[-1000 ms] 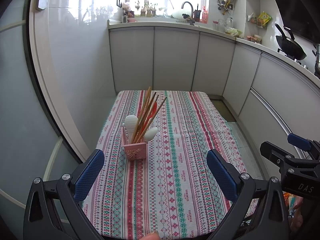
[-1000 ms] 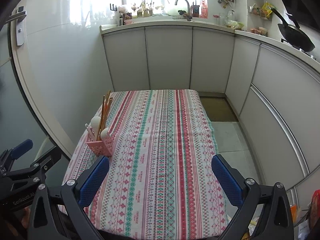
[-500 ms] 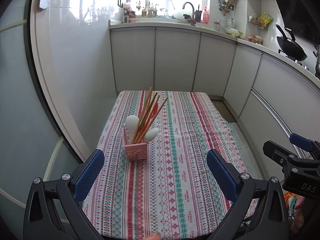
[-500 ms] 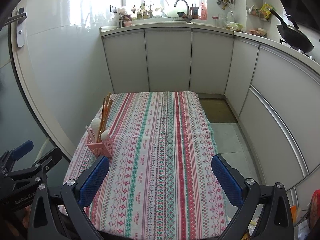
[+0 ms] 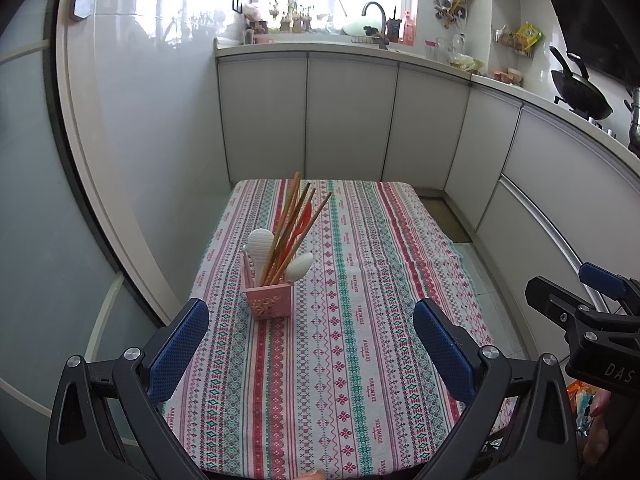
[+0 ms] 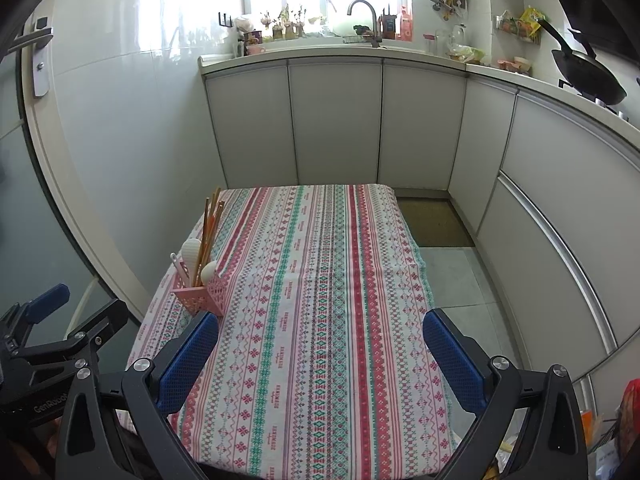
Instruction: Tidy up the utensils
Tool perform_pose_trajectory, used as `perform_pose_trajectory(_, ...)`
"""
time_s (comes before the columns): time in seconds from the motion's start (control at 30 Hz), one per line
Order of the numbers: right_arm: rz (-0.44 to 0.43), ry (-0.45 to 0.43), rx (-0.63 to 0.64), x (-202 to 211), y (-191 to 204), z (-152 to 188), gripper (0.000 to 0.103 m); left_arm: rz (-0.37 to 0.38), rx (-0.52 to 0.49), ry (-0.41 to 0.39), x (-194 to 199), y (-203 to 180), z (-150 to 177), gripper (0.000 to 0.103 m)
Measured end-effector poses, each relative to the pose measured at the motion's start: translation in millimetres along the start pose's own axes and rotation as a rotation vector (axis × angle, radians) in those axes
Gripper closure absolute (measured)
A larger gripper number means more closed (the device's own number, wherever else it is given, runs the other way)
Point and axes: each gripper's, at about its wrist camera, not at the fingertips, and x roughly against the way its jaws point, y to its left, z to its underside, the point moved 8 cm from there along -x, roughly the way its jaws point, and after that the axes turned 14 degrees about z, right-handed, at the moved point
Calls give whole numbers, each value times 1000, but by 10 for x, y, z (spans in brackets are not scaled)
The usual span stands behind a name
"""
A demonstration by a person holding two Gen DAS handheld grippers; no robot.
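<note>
A pink utensil holder [image 5: 269, 301] stands on the left side of the striped tablecloth [image 5: 352, 320]. It holds several wooden chopsticks [image 5: 294, 216], a red utensil and white spoons [image 5: 260, 245]. It also shows in the right wrist view [image 6: 199, 297], with the chopsticks [image 6: 209, 220] upright. My left gripper [image 5: 311, 350] is open and empty, held back near the table's front edge, below the holder. My right gripper [image 6: 320, 358] is open and empty, to the right of the holder.
Grey kitchen cabinets [image 5: 348, 120] run along the far wall and the right side. A sink tap [image 5: 374, 12] and a black wok [image 5: 580, 88] sit on the counter. A glass door [image 5: 48, 200] stands at the left. A floor mat [image 6: 434, 222] lies past the table.
Both grippers have drawn back and up very slightly. The holder and its utensils have not moved.
</note>
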Motion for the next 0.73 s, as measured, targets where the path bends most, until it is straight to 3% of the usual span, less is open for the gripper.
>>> perform_pose_trajectory(0.73,4,8,2,-8,46,-9,0,4,11,17,-22,-20,21,0)
